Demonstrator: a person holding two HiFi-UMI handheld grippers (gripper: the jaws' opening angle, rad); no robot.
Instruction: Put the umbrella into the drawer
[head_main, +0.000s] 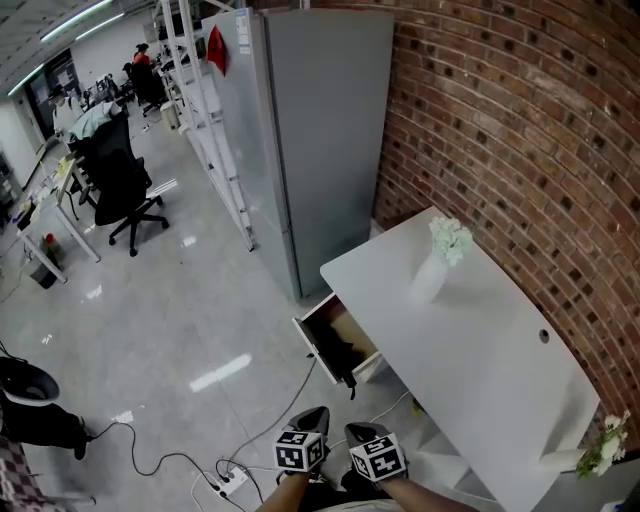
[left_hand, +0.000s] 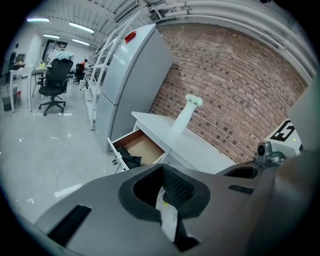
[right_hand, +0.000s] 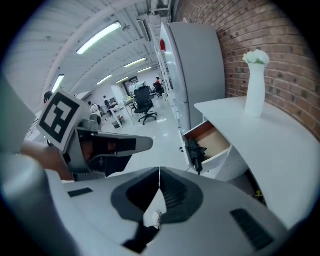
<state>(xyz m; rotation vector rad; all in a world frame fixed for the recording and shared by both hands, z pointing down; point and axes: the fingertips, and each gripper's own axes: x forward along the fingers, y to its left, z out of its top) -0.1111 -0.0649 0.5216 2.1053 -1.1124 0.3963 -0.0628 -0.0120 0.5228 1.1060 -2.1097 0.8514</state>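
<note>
While your left tool (left_hand: 163, 175) and right tool (right_hand: 159, 176) clench nothing, the umbrella (head_main: 346, 352) at the drawer's (head_main: 312, 340) front edge looks limp, light: pinch its middle.

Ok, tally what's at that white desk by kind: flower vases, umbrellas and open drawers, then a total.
flower vases: 2
umbrella: 1, black, lying in the drawer
open drawer: 1
total: 4

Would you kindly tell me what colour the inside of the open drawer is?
The drawer is light brown inside, seen best in the left gripper view.
</note>
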